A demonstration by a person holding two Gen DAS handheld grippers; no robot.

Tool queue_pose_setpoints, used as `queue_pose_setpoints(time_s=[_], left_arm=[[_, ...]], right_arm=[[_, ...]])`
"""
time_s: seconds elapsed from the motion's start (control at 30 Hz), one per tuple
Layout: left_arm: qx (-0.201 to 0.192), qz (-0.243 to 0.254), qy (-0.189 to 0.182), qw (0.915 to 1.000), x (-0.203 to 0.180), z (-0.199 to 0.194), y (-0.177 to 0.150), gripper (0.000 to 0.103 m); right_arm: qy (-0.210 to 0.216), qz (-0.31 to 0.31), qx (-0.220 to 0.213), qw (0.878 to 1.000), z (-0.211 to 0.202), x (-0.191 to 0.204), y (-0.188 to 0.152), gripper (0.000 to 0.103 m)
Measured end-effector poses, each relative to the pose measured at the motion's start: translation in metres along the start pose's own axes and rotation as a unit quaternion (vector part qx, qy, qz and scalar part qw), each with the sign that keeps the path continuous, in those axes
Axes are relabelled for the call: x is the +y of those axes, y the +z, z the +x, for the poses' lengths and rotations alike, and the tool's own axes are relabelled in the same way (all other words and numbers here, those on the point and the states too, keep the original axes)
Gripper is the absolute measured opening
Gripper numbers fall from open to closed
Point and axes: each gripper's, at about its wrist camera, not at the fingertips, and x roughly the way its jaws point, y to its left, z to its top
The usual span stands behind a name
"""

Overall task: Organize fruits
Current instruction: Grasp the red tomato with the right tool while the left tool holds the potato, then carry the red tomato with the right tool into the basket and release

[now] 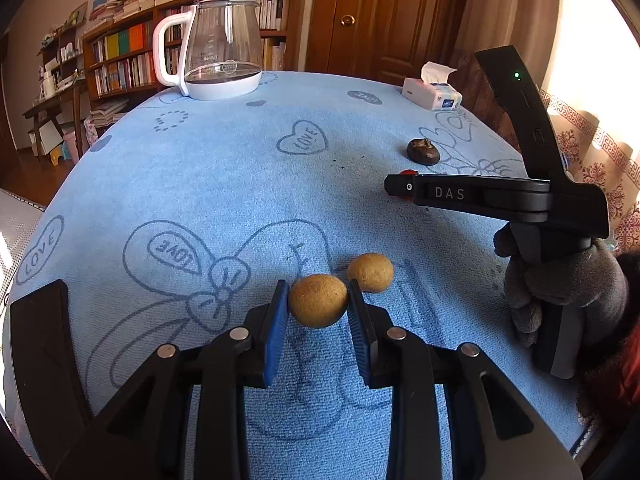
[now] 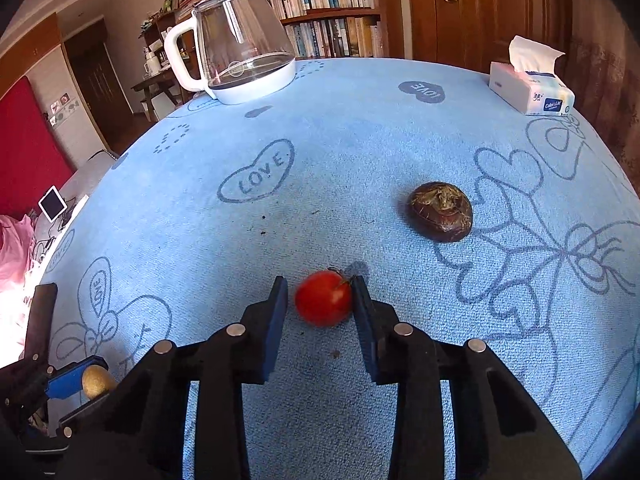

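Two grippers closing on fruit: left gripper (image 1: 318,300) clamping kiwi (image 1: 318,300), "DAS"-marked right gripper (image 2: 320,300) pinching cherry tomato (image 2: 323,298).

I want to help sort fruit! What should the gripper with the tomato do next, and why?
Probably lift a little: the right gripper is closed on the tomato, which seems to rest on the blue cloth, so it cannot be carried anywhere yet.

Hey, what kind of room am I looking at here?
Probably a home living room or study: crowded bookshelves, a wooden door, and a table under a blue cloth holding a kettle and tissues.
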Motion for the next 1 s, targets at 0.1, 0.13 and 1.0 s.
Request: queue_pose_setpoints(time_s=[0.1,0.13,1.0], left_arm=[[0.0,0.0,0.0,1.0,0.0,0.0,0.0,0.029],[0.0,0.0,0.0,1.0,0.0,0.0,0.0,0.029],[0.003,-0.002,0.002,1.0,0.001,0.002,-0.001,0.029]], right_arm=[[-0.001,0.004,-0.002,1.0,0.0,-0.001,0.0,0.028],[-0.002,0.003,-0.002,1.0,0.0,-0.001,-0.001,0.028],[-0.033,0.02,-0.067,0.997,-0.041,-0.009,-0.025,0.028]])
